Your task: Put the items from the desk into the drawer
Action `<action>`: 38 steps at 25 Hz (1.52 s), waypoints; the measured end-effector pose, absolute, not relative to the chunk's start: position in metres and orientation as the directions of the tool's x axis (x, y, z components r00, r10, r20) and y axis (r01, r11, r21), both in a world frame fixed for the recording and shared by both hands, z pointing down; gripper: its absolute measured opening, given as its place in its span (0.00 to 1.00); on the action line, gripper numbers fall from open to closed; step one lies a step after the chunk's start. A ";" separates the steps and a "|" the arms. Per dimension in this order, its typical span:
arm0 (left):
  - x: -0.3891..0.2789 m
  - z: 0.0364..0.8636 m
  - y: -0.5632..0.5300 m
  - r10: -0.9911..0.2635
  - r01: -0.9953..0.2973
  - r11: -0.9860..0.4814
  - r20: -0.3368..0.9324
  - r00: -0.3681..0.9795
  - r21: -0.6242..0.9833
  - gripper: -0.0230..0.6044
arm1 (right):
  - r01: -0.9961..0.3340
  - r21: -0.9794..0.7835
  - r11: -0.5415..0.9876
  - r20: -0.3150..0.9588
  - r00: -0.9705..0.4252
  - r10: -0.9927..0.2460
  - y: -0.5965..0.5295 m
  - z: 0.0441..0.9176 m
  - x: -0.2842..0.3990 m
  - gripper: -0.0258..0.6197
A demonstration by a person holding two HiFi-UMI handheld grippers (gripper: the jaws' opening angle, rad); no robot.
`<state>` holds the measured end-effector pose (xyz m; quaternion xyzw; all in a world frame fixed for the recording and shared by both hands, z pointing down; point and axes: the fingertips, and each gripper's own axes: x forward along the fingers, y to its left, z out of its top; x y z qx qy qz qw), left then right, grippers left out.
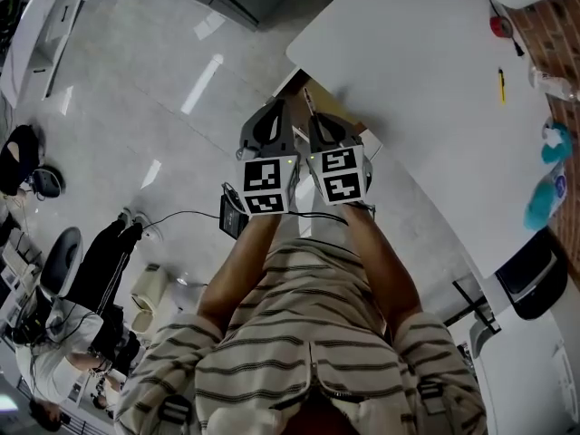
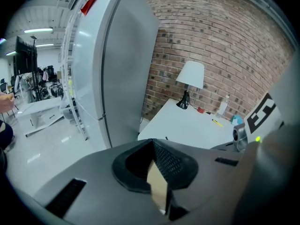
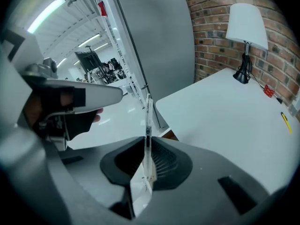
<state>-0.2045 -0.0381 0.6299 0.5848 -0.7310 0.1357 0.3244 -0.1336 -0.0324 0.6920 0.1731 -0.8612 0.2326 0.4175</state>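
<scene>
- Closest to the head camera, a person's striped sleeves point(image 1: 308, 333) and bare forearms lead up to two grippers held side by side, their marker cubes point(image 1: 265, 184) almost touching
- Left gripper point(image 2: 153, 142): its jaws are pressed together at the tips, and nothing shows pinched between them; only a tan surface is visible through the gap behind the tips
- Right gripper point(image 3: 146, 142): its jaws pinch a thin clear pen point(image 3: 148, 114), which stands up past the tips and ends level with the desk's near corner
- Just beyond both grippers lies the corner of the white desk point(image 3: 220, 125); a brown patch point(image 3: 171, 135) shows under that corner, and I cannot tell whether it is the drawer
- Further along the desk, well apart from the grippers, a yellow pen point(image 3: 285, 122) lies near the right edge, with a small red item point(image 3: 268, 91) beyond it
- At the desk's far end a black-stemmed lamp point(image 3: 246, 25) with a white shade stands against the brick wall point(image 3: 211, 36)
- Left of the desk rises a tall pale grey cabinet point(image 2: 112, 64), with glossy floor point(image 1: 136, 107) around it
</scene>
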 end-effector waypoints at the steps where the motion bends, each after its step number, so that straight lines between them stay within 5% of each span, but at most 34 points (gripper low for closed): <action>1: -0.204 0.632 -0.036 -0.764 -0.942 0.281 0.637 -0.104 0.183 0.04 | -0.494 -0.258 0.831 0.805 -0.586 -0.098 -0.031 0.696 -0.132 0.12; 38: -0.196 0.691 -0.017 -0.707 -0.938 0.268 0.706 -0.037 0.220 0.04 | -0.477 -0.189 0.858 0.940 -0.342 0.016 -0.012 0.846 -0.108 0.12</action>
